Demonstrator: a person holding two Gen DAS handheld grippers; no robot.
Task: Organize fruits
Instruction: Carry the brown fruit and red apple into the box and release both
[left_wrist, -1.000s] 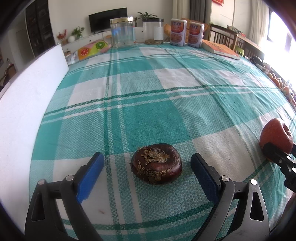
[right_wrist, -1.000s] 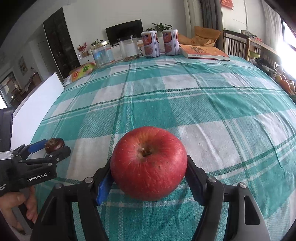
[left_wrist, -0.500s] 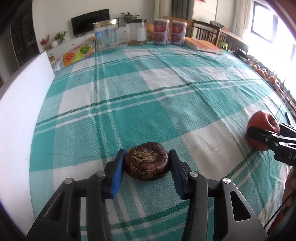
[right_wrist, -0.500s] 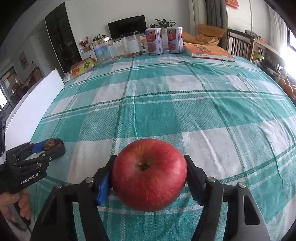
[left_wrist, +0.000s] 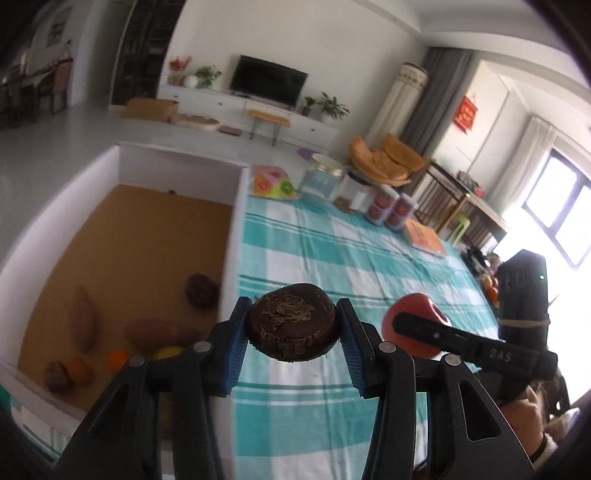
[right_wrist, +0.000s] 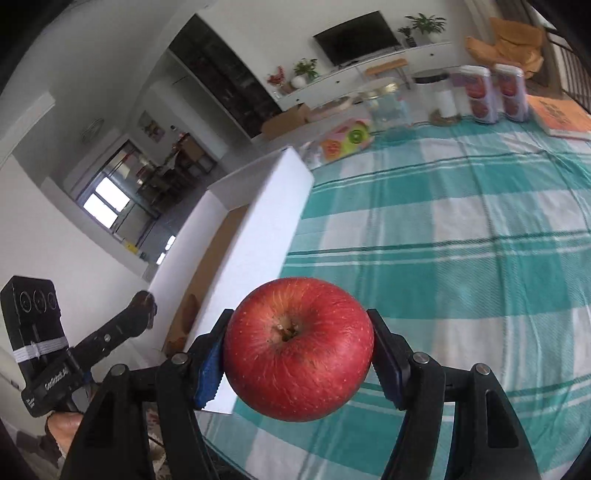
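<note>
My left gripper (left_wrist: 293, 328) is shut on a dark brown, flat round fruit (left_wrist: 293, 326) and holds it in the air above the table's left edge, beside a white box (left_wrist: 236, 221) with a brown floor. My right gripper (right_wrist: 297, 350) is shut on a red apple (right_wrist: 298, 349), lifted above the checked tablecloth near the box's wall (right_wrist: 258, 236). The apple also shows in the left wrist view (left_wrist: 413, 321). The left gripper also shows in the right wrist view (right_wrist: 142, 308).
The box holds sweet potatoes (left_wrist: 159, 334), another dark fruit (left_wrist: 201, 290), oranges (left_wrist: 118, 360) and a yellow fruit (left_wrist: 168, 352). At the table's far end stand a clear jar (left_wrist: 321, 181), two cans (left_wrist: 389, 210) and an orange book (left_wrist: 424, 238).
Both grippers have lifted their fruit off the table and swung left toward the white box. The left gripper closed on the dark fruit between the earlier frames.
</note>
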